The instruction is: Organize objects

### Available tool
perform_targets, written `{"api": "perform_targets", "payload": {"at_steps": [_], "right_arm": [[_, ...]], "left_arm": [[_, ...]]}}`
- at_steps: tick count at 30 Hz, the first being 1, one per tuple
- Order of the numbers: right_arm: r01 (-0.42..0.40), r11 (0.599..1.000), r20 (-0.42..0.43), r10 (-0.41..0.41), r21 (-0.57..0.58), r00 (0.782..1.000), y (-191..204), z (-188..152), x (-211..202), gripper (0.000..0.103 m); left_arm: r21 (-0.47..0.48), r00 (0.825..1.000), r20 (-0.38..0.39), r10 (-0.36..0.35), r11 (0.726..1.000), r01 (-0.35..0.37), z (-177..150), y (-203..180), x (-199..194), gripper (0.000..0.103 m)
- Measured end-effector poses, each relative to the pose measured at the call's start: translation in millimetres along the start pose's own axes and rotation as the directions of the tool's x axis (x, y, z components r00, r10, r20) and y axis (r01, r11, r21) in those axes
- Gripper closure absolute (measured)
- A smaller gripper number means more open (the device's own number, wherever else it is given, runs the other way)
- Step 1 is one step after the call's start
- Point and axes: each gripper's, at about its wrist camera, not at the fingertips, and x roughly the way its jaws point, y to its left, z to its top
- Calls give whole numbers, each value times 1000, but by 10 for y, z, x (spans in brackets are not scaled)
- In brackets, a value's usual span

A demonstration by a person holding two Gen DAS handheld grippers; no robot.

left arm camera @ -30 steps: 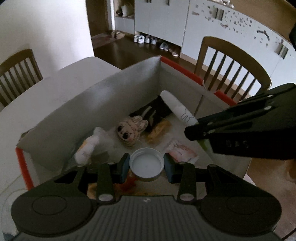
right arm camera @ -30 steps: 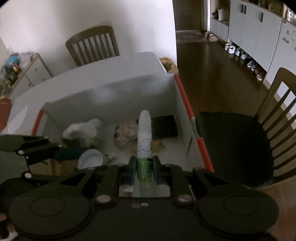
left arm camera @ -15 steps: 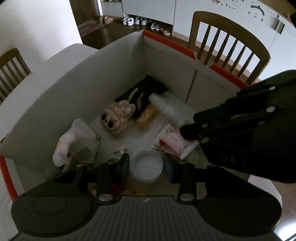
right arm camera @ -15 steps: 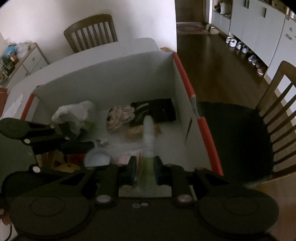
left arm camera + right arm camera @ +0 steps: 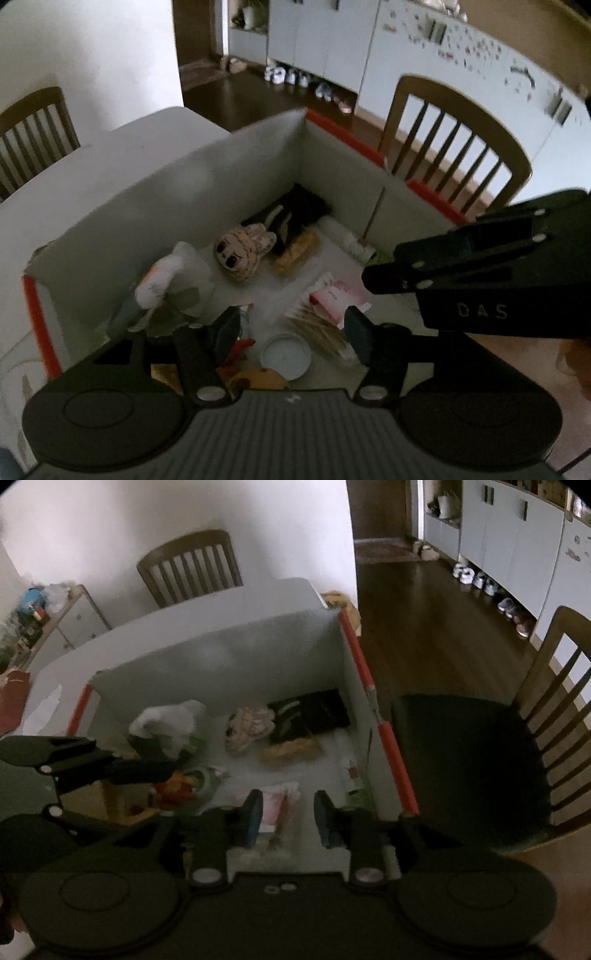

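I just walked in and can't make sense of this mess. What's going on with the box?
A person is tidying small items into a white box with a handheld gripper in each hand. The left gripper has just been opening, and a white lid lies on the box floor below its parted fingers. The right gripper has also just been opening, with nothing between its fingers; a white tube lies by the box's wall.

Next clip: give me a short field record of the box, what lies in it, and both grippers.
container: white box with red edges, on a table
contents: white lid, tube by the right wall, plush head, cotton swabs, black pouch
left gripper: jaws just opened, lid lies free below
right gripper: jaws just opened, nothing between them
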Motion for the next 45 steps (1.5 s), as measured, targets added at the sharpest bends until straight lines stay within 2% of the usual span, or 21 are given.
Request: {"api": "perform_targets", "payload": {"at_steps": [9,16,18,19,24,28,30,31,32,36,39,41,43,45], "right_arm": [[-21,999,67,23,-26,997,197,-35,-335,71],[-39,997,113,46,-60,993,419,-123,-546,68],[-40,997,129,48,-69,990,494,-165,-596,66],[-41,997,136,50,-70,989,526,-189,-623,64],[-55,996,165,66,-67,984,679,-321,-722,53],[-61,995,195,74,-73,978,802,-432,-796,39],[-59,995,215,74,-75,974,858,-480,-838,36],[-57,996,222,72,-73,972,883,-505,-852,31],[-54,996,231,68,-70,970,902,-530,-868,29],[-57,997,254,70,-60,965,977,-610,-935,21],[-55,997,276,69,-59,959,1034,-667,-989,16],[-65,996,292,79,-56,953,1055,-702,-1023,12],[-64,997,311,77,-54,947,1081,-742,-1056,4],[-58,997,330,72,-53,941,1109,-783,-1085,2]], "left_arm": [[-60,991,127,-31,997,39,-196,161,-496,42],[-111,979,205,-9,993,32,-365,317,-854,41],[-121,976,216,-9,992,36,-424,361,-932,34],[-125,975,223,-7,991,36,-459,384,-975,31],[-140,971,238,-16,989,51,-602,486,-1114,31],[-151,971,240,-22,987,60,-709,565,-1183,31],[-158,970,242,-27,985,67,-764,602,-1213,26],[-159,969,245,-23,985,64,-787,617,-1237,19],[-156,968,250,-17,986,58,-807,626,-1257,16],[-141,967,256,-11,989,48,-870,655,-1316,13],[-140,964,263,-23,988,62,-911,686,-1353,0],[-142,962,272,-29,987,70,-945,704,-1376,0],[-146,960,277,-26,987,69,-971,719,-1394,0],[-152,960,280,-26,986,71,-994,739,-1413,0]]}}
